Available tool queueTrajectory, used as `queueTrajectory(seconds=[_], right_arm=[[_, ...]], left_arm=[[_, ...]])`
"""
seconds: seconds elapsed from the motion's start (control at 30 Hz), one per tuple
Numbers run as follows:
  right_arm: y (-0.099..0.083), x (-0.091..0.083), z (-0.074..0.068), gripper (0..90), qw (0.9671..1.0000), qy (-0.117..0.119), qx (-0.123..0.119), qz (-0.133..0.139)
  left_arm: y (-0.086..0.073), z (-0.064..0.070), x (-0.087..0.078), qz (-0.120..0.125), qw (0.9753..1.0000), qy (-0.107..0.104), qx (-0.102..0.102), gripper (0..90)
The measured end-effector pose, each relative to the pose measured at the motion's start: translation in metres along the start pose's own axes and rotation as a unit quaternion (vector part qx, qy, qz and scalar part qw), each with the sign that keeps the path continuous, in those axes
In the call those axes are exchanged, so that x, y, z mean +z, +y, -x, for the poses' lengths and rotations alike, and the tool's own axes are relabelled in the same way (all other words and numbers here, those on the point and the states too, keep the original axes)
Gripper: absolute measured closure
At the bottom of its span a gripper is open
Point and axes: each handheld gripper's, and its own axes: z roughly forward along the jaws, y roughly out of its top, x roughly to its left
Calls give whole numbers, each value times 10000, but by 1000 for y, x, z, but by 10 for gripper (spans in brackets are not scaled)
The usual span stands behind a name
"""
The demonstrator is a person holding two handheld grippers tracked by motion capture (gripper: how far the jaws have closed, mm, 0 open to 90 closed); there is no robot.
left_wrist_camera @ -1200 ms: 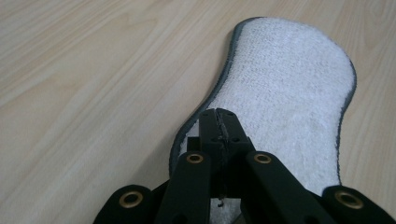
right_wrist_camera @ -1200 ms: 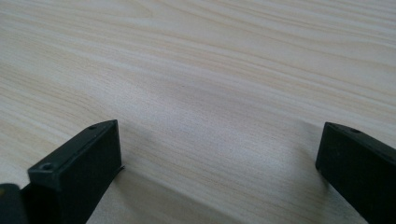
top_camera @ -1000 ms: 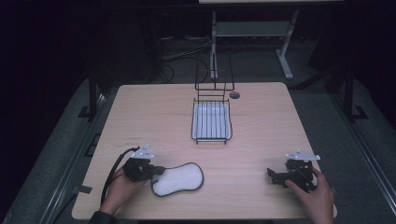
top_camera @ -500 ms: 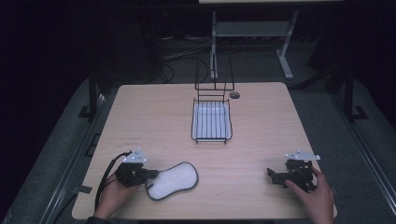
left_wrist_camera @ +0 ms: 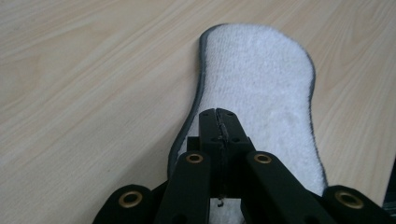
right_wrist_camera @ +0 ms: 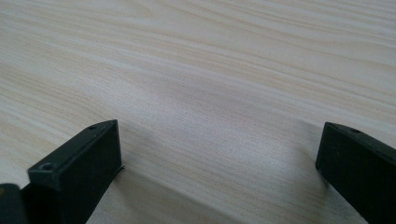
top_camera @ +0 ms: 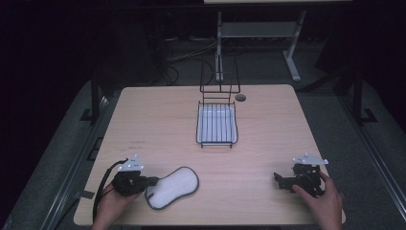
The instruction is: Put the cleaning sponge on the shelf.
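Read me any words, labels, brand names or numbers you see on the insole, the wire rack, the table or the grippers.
No readable text anywhere.
White insole: plain terry surface with a grey edge, no print.
Wire rack: bare wire, no label.
Table: a few tiny dark marks near its left side, too small to read.
Left gripper and right gripper: black fingers with brass-coloured rivets, no lettering.

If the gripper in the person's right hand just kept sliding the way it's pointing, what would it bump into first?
Probably nothing soon. The right gripper points left across the bare table, jaws open, with plain wood ahead in its own view. Far along that line lies the white insole, held by the left gripper; whether it would hit is uncertain.
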Motion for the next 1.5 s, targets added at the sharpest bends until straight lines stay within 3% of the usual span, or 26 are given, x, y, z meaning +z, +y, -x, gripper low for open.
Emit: queueTrajectory(seconds=[0.13,0.33,0.37,0.5,0.53,0.77,0.87,1.1,1.5], right_arm=[[0,0,0,0,10000,-1,0,0],[0,0,0,0,10000,0,0,0],[0,0,0,0,10000,0,0,0],[0,0,0,0,10000,-2,3,0],[0,0,0,0,10000,-2,2,1],[0,0,0,0,10000,-2,2,1],[0,0,0,0,10000,-1,2,1],[0,0,0,0,10000,-1,3,1],[0,0,0,0,10000,-2,0,1]], left_arm=[[3,0,0,86,9999,-34,-37,843],[7,0,3,171,9998,1,-141,611],[9,2,5,160,9998,11,-118,530],[12,3,9,175,9998,36,-97,416],[13,3,10,166,9998,49,-55,335],[20,10,21,142,9998,45,136,134],[21,12,25,131,9997,47,180,131],[20,17,41,-185,9988,21,459,129],[18,17,45,-232,9986,44,473,129]])
